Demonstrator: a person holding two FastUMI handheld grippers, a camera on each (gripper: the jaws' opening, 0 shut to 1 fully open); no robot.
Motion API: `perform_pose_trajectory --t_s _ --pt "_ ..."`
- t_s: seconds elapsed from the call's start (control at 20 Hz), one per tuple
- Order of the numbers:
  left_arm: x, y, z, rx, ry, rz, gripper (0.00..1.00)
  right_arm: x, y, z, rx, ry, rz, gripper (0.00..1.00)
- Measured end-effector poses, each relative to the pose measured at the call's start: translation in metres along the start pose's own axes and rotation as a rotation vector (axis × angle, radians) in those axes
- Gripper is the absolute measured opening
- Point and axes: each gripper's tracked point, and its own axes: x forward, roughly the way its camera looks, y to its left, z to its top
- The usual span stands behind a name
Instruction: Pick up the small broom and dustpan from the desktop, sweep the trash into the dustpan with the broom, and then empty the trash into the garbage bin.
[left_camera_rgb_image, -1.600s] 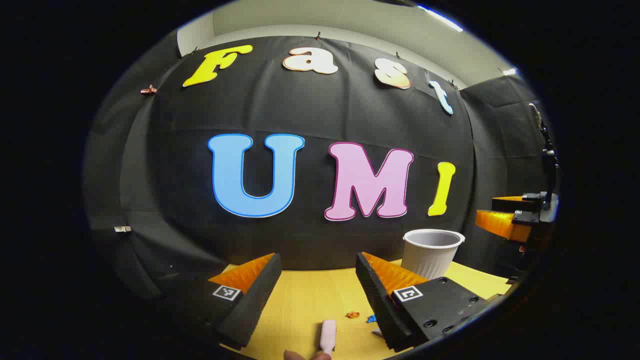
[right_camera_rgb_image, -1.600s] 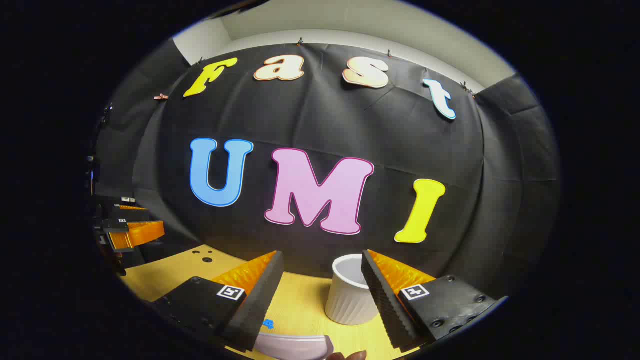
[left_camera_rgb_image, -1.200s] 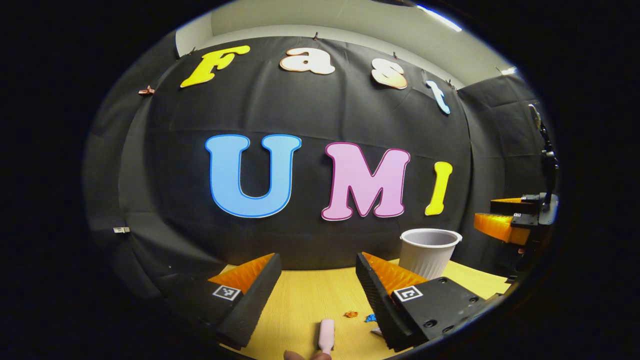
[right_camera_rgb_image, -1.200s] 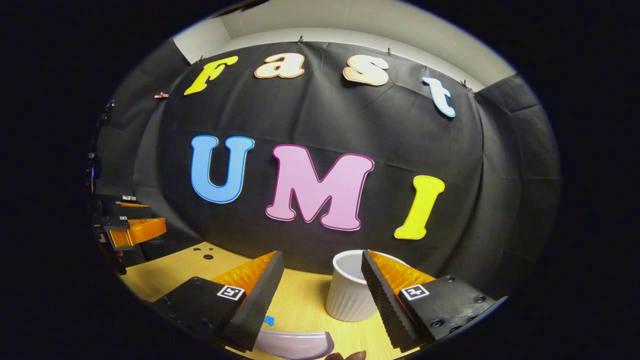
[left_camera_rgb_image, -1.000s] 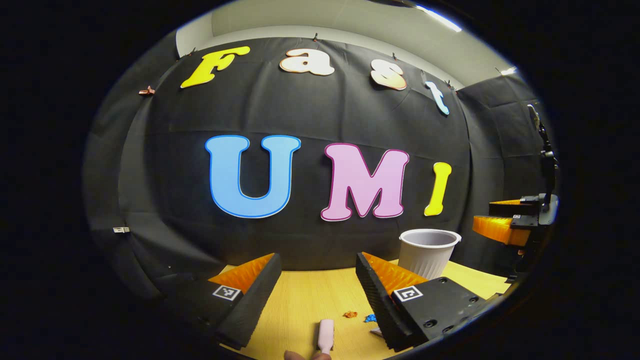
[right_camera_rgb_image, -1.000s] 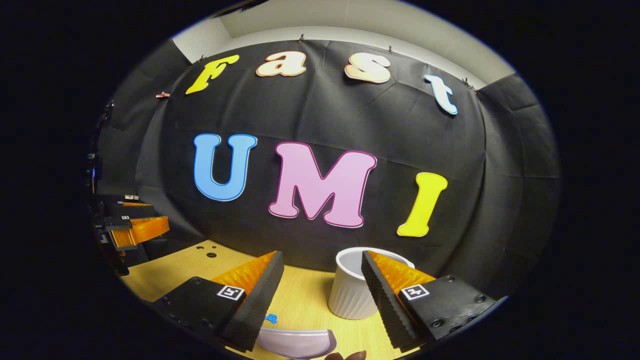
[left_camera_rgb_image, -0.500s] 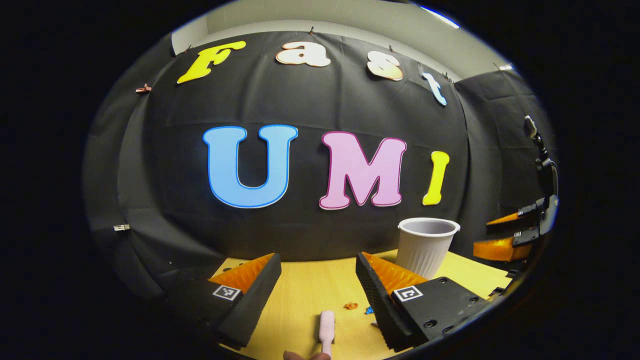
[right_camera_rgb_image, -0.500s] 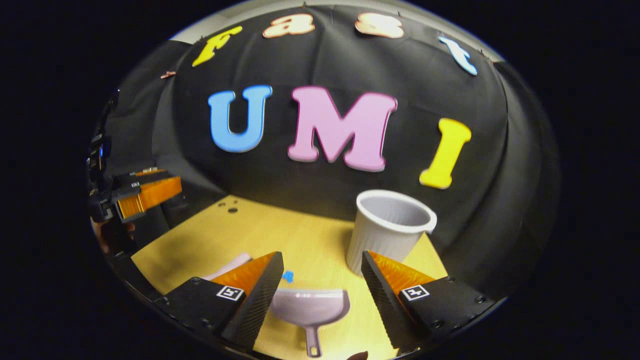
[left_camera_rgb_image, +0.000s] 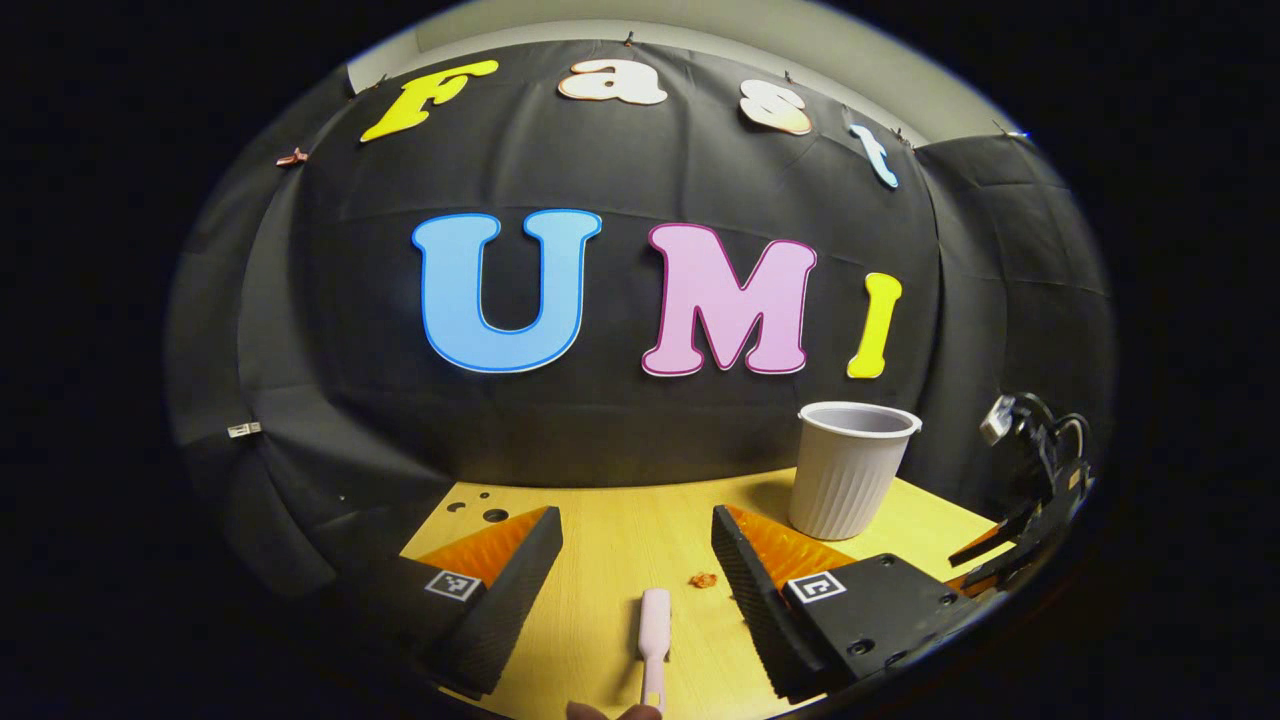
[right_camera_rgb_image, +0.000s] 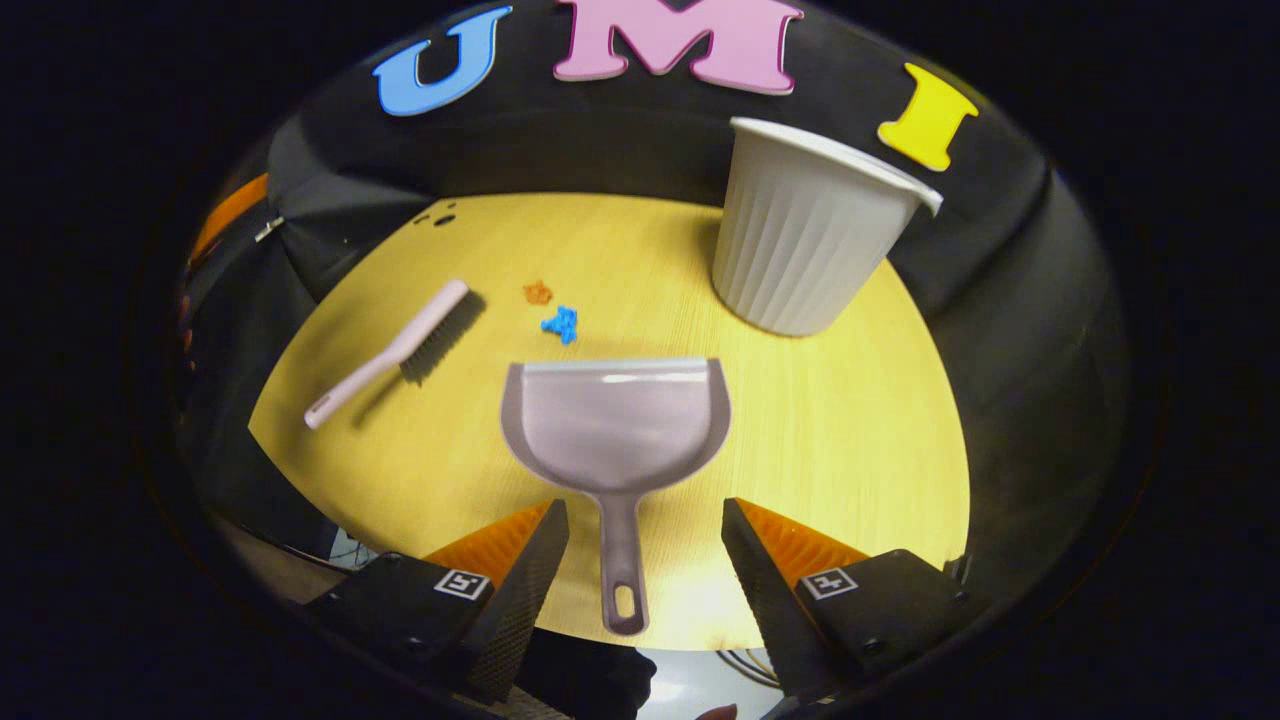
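A grey dustpan (right_camera_rgb_image: 615, 420) lies flat on the yellow desktop (right_camera_rgb_image: 850, 430), its handle pointing back between the fingers of my right gripper (right_camera_rgb_image: 645, 510), which is open and hovers above the handle end. The small pink broom (right_camera_rgb_image: 395, 350) lies to the left of the pan, bristles down. An orange scrap (right_camera_rgb_image: 538, 292) and a blue scrap (right_camera_rgb_image: 562, 323) sit between broom and pan mouth. My left gripper (left_camera_rgb_image: 635, 520) is open, low over the desk, with the broom (left_camera_rgb_image: 654, 640) lying ahead between its fingers, untouched. The orange scrap (left_camera_rgb_image: 703, 580) lies just past it.
A white ribbed bin (right_camera_rgb_image: 800, 240) stands at the back right of the desk, also the bin (left_camera_rgb_image: 848, 470) in the left gripper view. The desk's near edge (right_camera_rgb_image: 600, 640) runs just under the right gripper. Small holes (left_camera_rgb_image: 495, 515) mark the desk's back left corner.
The right gripper has pitched steeply downward, bringing the whole dustpan, broom and scraps into its view. The left gripper has tipped down slightly. Both remain open.
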Motion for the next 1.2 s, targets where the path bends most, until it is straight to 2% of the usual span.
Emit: perform_pose_trajectory --t_s 0.15,0.4,0.5,0.7,0.75,0.8,0.85,0.9,1.05,1.1,1.15,1.2 --pt "-0.005 0.006 -0.006 -0.004 0.014 0.018 0.95 0.031 0.003 -0.02 0.001 0.102 0.011 0.94" --pt "-0.011 0.016 -0.018 0.005 0.037 0.05 0.95 0.071 0.011 -0.035 -0.021 0.199 0.018 0.93" --pt "-0.014 0.02 -0.022 0.002 0.046 0.064 0.95 0.083 0.013 -0.035 -0.022 0.231 0.021 0.73" --pt "-0.015 0.022 -0.031 -0.003 0.073 0.077 0.96 0.101 0.021 -0.033 0.017 0.305 0.044 0.74" --pt "-0.014 0.021 -0.035 -0.008 0.081 0.079 0.95 0.103 0.02 -0.032 0.02 0.305 0.048 0.69" --pt "-0.011 0.018 -0.039 -0.014 0.092 0.08 0.96 0.104 0.017 -0.03 0.009 0.305 0.048 0.43" --pt "-0.009 0.017 -0.042 -0.014 0.096 0.081 0.96 0.105 0.017 -0.027 -0.004 0.291 0.052 0.38" --pt "-0.006 0.015 -0.045 -0.012 0.104 0.08 0.95 0.105 0.017 -0.027 -0.014 0.28 0.058 0.38" --pt "0.009 0.007 -0.077 -0.016 0.195 0.062 0.95 0.1 0.015 -0.024 0.0 0.263 0.073 0.36" --pt "0.013 0.004 -0.09 -0.02 0.241 0.048 0.95 0.096 0.013 -0.021 0.002 0.242 0.075 0.29" --pt "0.018 -0.002 -0.111 -0.025 0.311 0.025 0.95 0.087 0.009 -0.016 0.004 0.221 0.082 0.29" --pt "0.022 -0.009 -0.14 -0.024 0.418 0.001 0.96 0.079 0.003 -0.013 -0.009 0.209 0.075 0.36"
